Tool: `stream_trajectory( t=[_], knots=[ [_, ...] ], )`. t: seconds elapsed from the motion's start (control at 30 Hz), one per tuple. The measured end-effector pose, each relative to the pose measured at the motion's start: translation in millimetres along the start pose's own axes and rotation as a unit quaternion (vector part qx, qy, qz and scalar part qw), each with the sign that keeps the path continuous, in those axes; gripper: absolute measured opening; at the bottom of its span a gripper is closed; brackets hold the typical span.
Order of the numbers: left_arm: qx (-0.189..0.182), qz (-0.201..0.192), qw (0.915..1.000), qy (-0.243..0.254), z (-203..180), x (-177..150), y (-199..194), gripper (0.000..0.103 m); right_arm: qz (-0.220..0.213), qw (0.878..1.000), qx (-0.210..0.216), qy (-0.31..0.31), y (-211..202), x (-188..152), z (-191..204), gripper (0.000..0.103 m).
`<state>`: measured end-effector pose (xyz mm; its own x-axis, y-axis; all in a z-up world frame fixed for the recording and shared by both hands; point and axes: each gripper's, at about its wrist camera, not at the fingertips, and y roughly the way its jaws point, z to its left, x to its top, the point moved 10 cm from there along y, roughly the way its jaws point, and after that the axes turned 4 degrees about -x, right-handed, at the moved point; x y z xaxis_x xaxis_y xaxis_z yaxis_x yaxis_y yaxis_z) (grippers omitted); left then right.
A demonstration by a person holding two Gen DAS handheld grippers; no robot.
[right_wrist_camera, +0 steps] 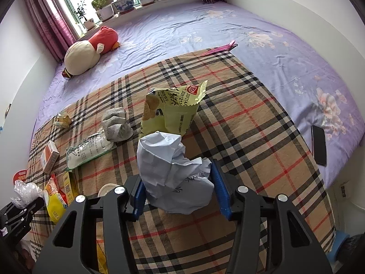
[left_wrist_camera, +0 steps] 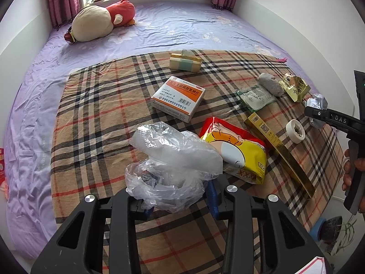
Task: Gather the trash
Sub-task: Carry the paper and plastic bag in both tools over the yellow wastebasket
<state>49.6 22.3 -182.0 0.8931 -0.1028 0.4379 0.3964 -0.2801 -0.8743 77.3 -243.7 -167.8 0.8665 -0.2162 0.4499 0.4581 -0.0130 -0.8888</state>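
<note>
My left gripper [left_wrist_camera: 180, 196] is shut on a crumpled clear plastic bag [left_wrist_camera: 173, 159], held over the plaid blanket [left_wrist_camera: 95, 118]. My right gripper [right_wrist_camera: 178, 194] is shut on a crumpled ball of white paper [right_wrist_camera: 171, 171]; the paper also shows in the left wrist view [left_wrist_camera: 316, 105]. On the blanket lie a yellow-red snack bag [left_wrist_camera: 237, 153], an orange-white medicine box [left_wrist_camera: 178, 100], a yellow-green chip bag [right_wrist_camera: 171, 111], a green-white packet [right_wrist_camera: 89, 150], a long gold box [left_wrist_camera: 278, 150], a tape roll [left_wrist_camera: 295, 130] and a grey sock [right_wrist_camera: 116, 123].
A tissue pack [left_wrist_camera: 184, 62] lies at the blanket's far edge. A plush toy [left_wrist_camera: 100, 21] lies on the purple sheet [left_wrist_camera: 182, 29] by the window. A black phone [right_wrist_camera: 319, 145] lies at the bed's right edge, and a pink clip [right_wrist_camera: 219, 49] beyond the blanket. Potted plants [right_wrist_camera: 123, 2] line the sill.
</note>
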Motion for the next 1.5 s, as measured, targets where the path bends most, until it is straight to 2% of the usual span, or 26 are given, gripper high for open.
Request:
stream_trajectory(
  t=[0.23,0.47,0.67,0.9,1.07,1.2,1.33,1.5],
  knots=[
    [-0.008,-0.007,0.9999,0.004,-4,4,-15,0.036,-0.006,1.000,0.008,0.007,-14,-2,-1,0.053],
    [-0.022,-0.016,0.9989,0.038,-29,14,-32,0.036,-0.017,0.999,0.021,0.022,-44,-17,-7,0.053],
    [-0.042,-0.013,0.9949,0.091,-67,18,-37,0.036,-0.033,0.998,0.024,0.050,-80,-40,-21,0.053],
    [-0.079,0.002,0.9817,0.173,-134,13,-32,0.037,-0.053,0.995,0.005,0.086,-118,-75,-54,0.054],
    [-0.111,0.012,0.9637,0.243,-193,2,-31,0.037,-0.068,0.989,-0.013,0.132,-143,-104,-88,0.054],
    [-0.141,0.022,0.9432,0.300,-245,-16,-33,0.037,-0.076,0.981,-0.035,0.176,-159,-129,-120,0.054],
    [-0.174,0.034,0.9165,0.359,-301,-44,-36,0.037,-0.082,0.970,-0.060,0.222,-177,-162,-157,0.054],
    [-0.211,0.059,0.8783,0.425,-360,-89,-34,0.037,-0.082,0.953,-0.094,0.278,-197,-210,-202,0.054]
  ],
)
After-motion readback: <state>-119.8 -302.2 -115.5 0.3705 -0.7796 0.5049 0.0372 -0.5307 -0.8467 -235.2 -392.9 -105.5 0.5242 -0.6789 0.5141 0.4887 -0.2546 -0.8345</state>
